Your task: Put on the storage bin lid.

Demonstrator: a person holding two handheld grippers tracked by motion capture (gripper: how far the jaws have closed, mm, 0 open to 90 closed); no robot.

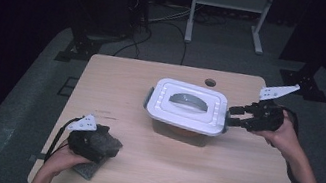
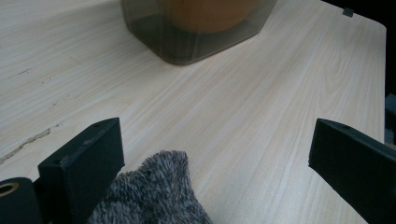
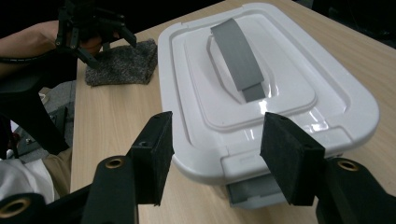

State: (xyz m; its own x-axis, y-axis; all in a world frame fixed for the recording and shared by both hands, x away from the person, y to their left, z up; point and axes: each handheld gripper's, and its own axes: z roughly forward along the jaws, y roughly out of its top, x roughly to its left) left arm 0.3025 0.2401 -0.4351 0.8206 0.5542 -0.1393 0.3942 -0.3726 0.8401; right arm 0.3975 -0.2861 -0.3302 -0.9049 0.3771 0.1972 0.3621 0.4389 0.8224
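Right gripper (image 3: pixel 215 158) jaws apart, straddling the box's (image 3: pixel 261 93) end latch (image 3: pixel 254 189); untouched.

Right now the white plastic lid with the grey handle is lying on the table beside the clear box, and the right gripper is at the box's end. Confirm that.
Not beside it: the white plastic lid with the grey handle sits on the clear box, as the high view shows. The right gripper is at the box's end.

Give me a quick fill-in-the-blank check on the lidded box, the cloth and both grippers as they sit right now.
1. The white plastic lid has a ____ handle on top.
2. The right gripper has its jaws at the box's end latch, standing ____.
3. The fuzzy grey cloth lies under the ____ gripper.
4. Through the clear box wall, the contents look ____.

Missing words: grey; open; left; orange
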